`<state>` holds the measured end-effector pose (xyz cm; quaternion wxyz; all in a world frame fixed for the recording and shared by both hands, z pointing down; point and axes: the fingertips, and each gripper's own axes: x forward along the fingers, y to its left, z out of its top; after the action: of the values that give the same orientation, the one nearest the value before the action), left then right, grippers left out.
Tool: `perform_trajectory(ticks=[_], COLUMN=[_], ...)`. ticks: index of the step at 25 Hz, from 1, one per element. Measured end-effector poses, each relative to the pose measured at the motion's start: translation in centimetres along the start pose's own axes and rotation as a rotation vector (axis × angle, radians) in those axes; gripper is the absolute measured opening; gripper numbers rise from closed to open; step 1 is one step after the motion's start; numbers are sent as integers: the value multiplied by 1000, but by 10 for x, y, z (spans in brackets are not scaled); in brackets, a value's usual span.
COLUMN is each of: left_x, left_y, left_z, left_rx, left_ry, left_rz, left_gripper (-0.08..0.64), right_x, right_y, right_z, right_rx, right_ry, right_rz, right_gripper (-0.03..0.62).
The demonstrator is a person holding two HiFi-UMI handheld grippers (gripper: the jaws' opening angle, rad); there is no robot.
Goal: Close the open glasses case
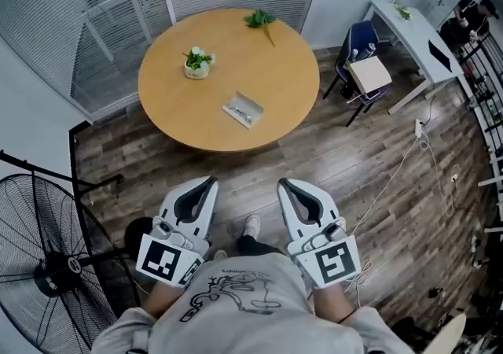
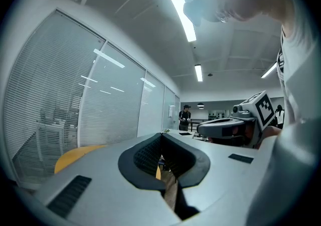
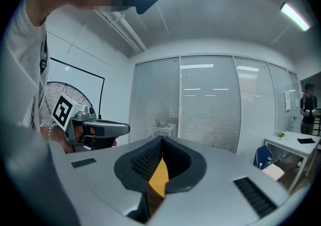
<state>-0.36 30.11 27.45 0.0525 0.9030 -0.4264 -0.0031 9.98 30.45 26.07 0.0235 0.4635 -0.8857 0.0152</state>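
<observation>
Open glasses case (image 1: 242, 109) lies toward 6 o'clock on the round surface (image 1: 291, 69), at 12 o'clock from you. Your left gripper (image 1: 211, 181) and right gripper (image 1: 283, 182), each pressed together and empty, hang well short. Step closer, then fold it shut with even pressure.

The glasses case (image 1: 243, 109) is too small on the worktop (image 1: 275, 69) to tell what's inside. The fan (image 1: 47, 266) runs off the left edge. Both gripper views show only a yellow sliver of worktop between the jaws.
</observation>
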Motion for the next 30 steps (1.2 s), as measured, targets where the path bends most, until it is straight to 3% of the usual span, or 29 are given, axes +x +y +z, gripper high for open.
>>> perform_trajectory(ticks=[30], left_x=[99], left_y=[14], left_z=[0], left_rx=[-5], left_ry=[5], left_rz=[25], left_gripper=[20], right_x=[48], right_y=[-86], right_z=[-1], right_rx=[-5], right_ry=[-2], right_rz=[60], right_gripper=[9])
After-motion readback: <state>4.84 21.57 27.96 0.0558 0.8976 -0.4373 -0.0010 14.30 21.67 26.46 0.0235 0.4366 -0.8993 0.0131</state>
